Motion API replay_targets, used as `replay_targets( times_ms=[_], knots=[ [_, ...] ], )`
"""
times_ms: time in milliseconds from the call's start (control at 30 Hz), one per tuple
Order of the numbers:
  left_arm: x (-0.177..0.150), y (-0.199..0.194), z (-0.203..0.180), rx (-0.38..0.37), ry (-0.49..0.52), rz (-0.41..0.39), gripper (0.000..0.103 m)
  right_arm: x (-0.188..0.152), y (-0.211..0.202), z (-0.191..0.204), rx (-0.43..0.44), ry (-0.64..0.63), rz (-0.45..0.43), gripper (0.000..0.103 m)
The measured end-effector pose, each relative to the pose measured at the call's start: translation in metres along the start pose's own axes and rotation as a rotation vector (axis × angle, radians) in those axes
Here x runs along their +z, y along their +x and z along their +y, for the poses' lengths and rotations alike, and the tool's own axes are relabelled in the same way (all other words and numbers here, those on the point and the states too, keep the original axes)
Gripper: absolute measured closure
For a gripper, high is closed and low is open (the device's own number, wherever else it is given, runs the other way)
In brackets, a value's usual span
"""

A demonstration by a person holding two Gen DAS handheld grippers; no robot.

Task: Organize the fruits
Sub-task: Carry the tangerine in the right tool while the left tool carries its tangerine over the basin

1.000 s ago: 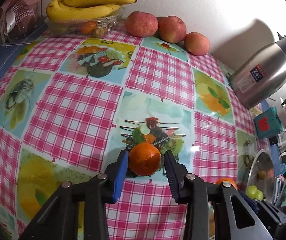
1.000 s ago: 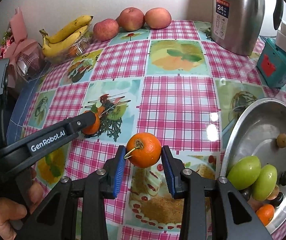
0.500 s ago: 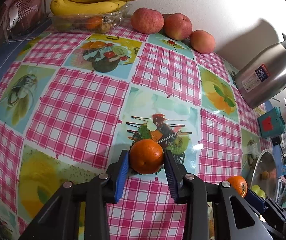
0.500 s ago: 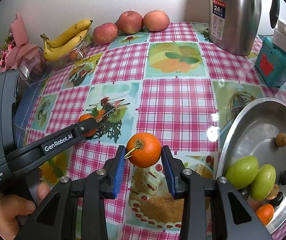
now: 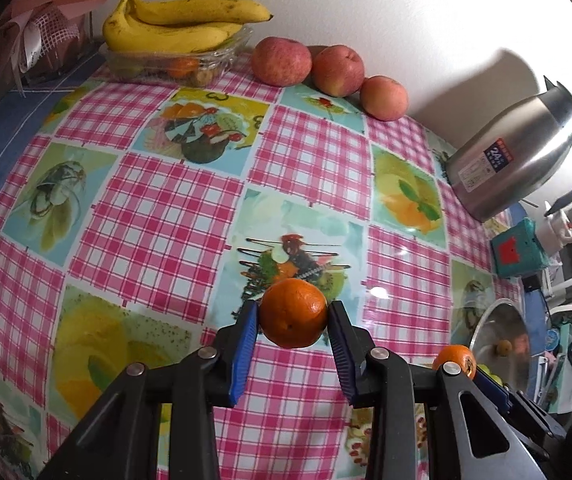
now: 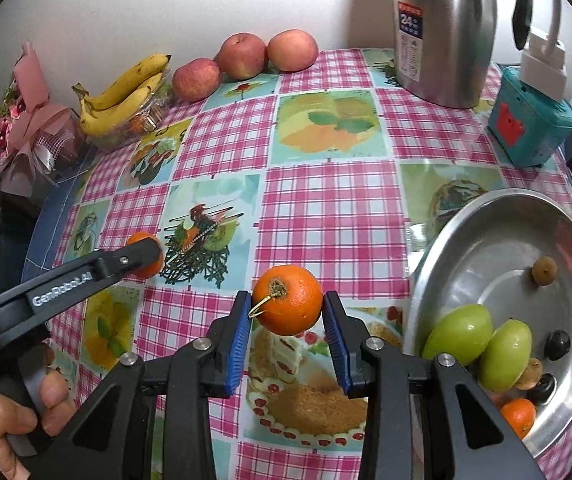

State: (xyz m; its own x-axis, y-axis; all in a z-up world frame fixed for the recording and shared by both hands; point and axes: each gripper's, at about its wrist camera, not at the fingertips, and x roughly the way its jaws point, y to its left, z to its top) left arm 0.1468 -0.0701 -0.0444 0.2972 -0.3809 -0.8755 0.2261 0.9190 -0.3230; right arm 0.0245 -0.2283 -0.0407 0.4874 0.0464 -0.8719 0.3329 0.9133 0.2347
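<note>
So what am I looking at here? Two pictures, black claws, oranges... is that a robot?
No robot: a person holds a hand tool in each hand, and each tool carries a camera looking along its two fingers. One picture comes from the left gripper, the other from the right gripper. Each grips its own orange: the left orange, the right orange with a stem. On the checked tablecloth sit bananas on a clear tray, three apples, a steel kettle and a metal bowl holding green fruits.
</note>
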Motion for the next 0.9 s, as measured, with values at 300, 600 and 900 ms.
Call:
replay_targets(
  times_ms=[300, 600, 900],
  knots=[
    [-0.006, -0.014, -0.022, -0.036, 0.029, -0.005, 0.065, 0.0, -0.017, -0.019, -0.043, 0.022, -0.019, 0.065],
    [-0.019, -0.021, -0.054, -0.058, 0.093, -0.002, 0.065, -0.003, -0.035, -0.057, -0.102, 0.095, -0.035, 0.065],
    [-0.04, -0.017, -0.099, -0.077, 0.191, 0.028, 0.065, -0.009, -0.054, -0.113, -0.185, 0.213, -0.057, 0.065]
  ],
)
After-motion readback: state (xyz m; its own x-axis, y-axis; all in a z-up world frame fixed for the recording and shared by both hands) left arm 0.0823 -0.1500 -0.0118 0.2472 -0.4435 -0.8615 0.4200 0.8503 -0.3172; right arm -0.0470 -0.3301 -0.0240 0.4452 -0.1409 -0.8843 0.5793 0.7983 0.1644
